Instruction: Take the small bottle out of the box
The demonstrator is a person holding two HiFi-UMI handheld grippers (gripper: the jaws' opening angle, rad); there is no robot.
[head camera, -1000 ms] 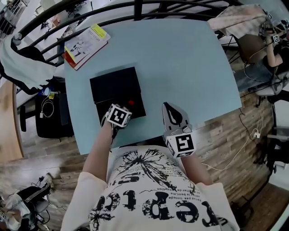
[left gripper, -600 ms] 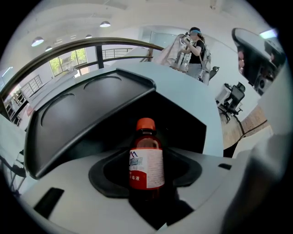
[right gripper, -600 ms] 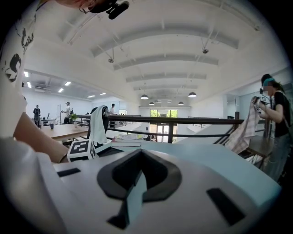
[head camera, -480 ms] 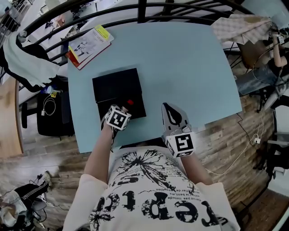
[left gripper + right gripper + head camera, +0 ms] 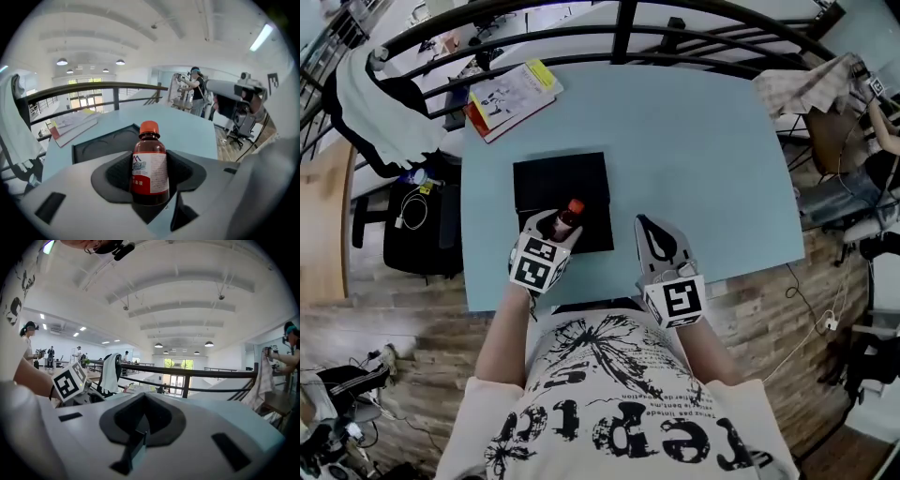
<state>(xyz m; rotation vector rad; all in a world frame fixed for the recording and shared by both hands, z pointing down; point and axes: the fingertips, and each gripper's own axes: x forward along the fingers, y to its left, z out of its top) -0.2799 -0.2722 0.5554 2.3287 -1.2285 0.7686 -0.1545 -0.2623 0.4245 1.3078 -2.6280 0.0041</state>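
Note:
A small brown bottle (image 5: 566,221) with a red cap and a white-and-red label stands upright between the jaws of my left gripper (image 5: 562,226), which is shut on it. In the left gripper view the bottle (image 5: 150,165) fills the hollow between the pads, and the open black box (image 5: 100,142) lies behind and below it. In the head view the bottle hangs over the near part of the black box (image 5: 551,182) on the light blue table (image 5: 694,141). My right gripper (image 5: 648,228) rests at the table's near edge, shut and empty, its tips pointing away from me.
A stack of booklets (image 5: 513,92) lies at the table's far left corner. A black railing (image 5: 619,19) runs behind the table, with a white cloth (image 5: 367,103) draped on it. A black bag (image 5: 417,225) sits on the floor at the left.
The left gripper has come up out of the box with the bottle, which now shows its brown body and not only the red cap. The right gripper has stayed put.

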